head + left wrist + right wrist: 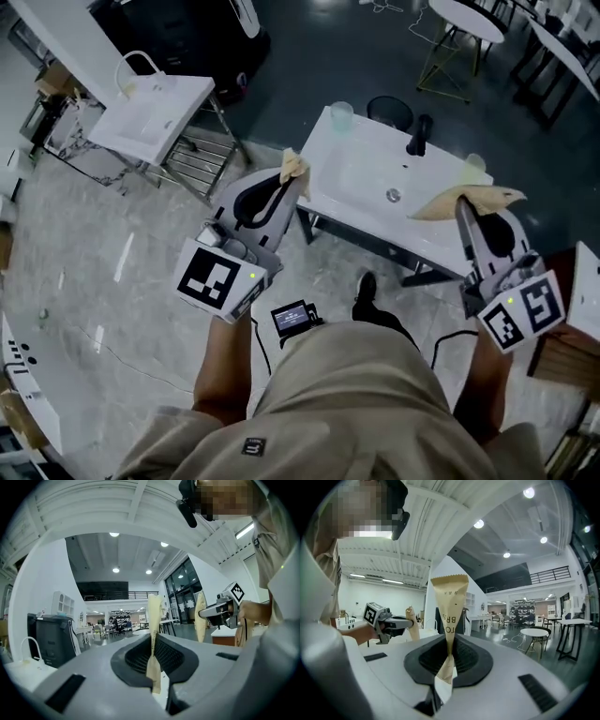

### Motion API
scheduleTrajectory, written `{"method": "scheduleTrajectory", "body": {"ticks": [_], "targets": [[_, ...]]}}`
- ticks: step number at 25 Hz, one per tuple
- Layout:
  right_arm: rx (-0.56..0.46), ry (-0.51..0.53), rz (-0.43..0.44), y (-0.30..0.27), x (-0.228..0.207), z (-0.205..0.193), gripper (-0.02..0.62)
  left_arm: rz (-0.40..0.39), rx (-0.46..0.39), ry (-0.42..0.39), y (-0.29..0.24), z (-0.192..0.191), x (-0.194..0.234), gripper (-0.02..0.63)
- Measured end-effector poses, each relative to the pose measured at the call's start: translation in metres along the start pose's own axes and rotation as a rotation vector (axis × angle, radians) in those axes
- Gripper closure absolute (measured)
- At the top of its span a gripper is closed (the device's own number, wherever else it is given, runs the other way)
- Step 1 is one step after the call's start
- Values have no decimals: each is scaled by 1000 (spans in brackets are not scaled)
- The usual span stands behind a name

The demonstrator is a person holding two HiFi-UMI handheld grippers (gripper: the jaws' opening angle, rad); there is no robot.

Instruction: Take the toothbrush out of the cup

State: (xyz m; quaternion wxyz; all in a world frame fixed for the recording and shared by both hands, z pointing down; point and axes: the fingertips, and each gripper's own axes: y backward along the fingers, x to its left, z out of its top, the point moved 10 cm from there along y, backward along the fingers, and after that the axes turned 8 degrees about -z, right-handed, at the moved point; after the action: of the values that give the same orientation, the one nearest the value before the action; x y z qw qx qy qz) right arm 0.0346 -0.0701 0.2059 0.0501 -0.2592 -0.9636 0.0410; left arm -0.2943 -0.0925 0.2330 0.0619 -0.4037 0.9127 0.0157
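Observation:
In the head view my left gripper (287,184) is shut on a small torn piece of tan paper (294,166). My right gripper (465,212) is shut on a longer tan paper wrapper (476,198). Both hang in front of a white washbasin (361,173). A clear cup (341,114) stands on its far left corner and a pale cup (475,165) at its right side. No toothbrush shows. The left gripper view has the thin paper strip (153,620) pinched between shut jaws. The right gripper view has the printed wrapper (450,609) pinched upright.
A black tap (419,134) stands at the basin's back. A second white basin on a metal rack (155,112) is at the upper left. A round table (466,19) and chairs stand far back. A wooden cabinet (562,352) sits close at my right.

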Motion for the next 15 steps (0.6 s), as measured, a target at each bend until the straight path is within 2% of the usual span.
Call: {"method": "scheduleTrajectory", "body": {"ticks": [15], "targets": [[28,10,-2,-17,14,0,572,2,1,7,10,-8,19,584]]}}
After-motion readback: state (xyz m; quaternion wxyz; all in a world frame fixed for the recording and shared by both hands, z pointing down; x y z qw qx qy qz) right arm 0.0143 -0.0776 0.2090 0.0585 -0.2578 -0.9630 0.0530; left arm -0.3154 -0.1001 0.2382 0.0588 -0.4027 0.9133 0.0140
